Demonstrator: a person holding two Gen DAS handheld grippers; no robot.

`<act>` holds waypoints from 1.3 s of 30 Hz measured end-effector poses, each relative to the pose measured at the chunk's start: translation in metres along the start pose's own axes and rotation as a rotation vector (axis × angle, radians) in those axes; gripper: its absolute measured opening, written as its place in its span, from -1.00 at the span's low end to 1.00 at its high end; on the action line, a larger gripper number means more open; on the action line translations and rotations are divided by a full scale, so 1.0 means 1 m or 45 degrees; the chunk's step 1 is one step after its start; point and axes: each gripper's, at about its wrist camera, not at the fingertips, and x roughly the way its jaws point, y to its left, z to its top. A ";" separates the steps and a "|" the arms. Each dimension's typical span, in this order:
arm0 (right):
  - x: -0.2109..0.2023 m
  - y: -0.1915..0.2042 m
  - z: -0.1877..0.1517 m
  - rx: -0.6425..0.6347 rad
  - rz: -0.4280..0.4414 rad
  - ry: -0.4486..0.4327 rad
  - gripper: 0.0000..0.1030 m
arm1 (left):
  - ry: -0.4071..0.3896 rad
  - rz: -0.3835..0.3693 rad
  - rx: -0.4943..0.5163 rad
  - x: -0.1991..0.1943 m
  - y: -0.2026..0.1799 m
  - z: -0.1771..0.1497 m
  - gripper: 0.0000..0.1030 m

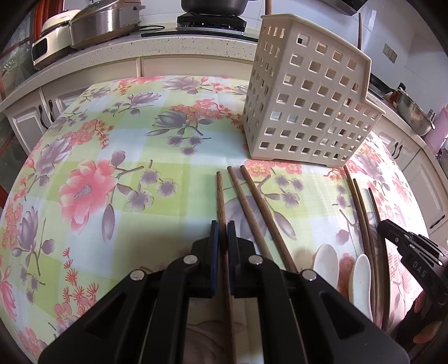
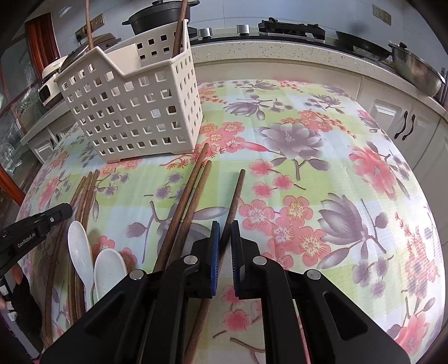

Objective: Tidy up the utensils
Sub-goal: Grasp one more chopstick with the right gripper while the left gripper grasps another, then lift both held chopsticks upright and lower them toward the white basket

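A cream perforated utensil holder (image 1: 305,109) stands on the floral tablecloth and shows in the right wrist view (image 2: 134,112) with two chopsticks standing in it. My left gripper (image 1: 223,226) is shut on a brown chopstick (image 1: 219,196). Two more chopsticks (image 1: 252,201) lie just to its right. My right gripper (image 2: 224,226) is shut on another brown chopstick (image 2: 236,196). Two chopsticks (image 2: 193,193) lie to its left. Two white spoons (image 2: 92,260) and several more chopsticks (image 2: 84,196) lie between the grippers. The spoons also show in the left wrist view (image 1: 344,266).
The tablecloth (image 2: 308,173) covers the round table. Behind it runs a counter (image 1: 140,53) with cookers, a stove and a black pot (image 2: 159,16). A steel pan (image 2: 414,67) sits at the right. Cabinet doors (image 2: 397,120) stand below the counter.
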 end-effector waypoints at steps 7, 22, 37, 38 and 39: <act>-0.010 -0.007 -0.001 0.048 0.092 -0.059 -0.87 | -0.045 -0.003 0.004 -0.011 -0.001 0.002 -0.89; -0.073 0.014 0.006 -0.010 0.161 -0.310 -0.88 | -0.272 -0.005 0.033 -0.080 -0.003 0.000 -0.89; -0.133 0.028 0.002 -0.090 0.137 -0.495 -0.88 | -0.467 -0.010 0.083 -0.145 -0.007 -0.014 -0.89; -0.135 0.028 0.001 -0.093 0.134 -0.501 -0.88 | -0.472 -0.010 0.084 -0.147 -0.007 -0.015 -0.89; -0.139 0.028 -0.001 -0.094 0.132 -0.507 -0.88 | -0.479 -0.011 0.087 -0.150 -0.008 -0.016 -0.89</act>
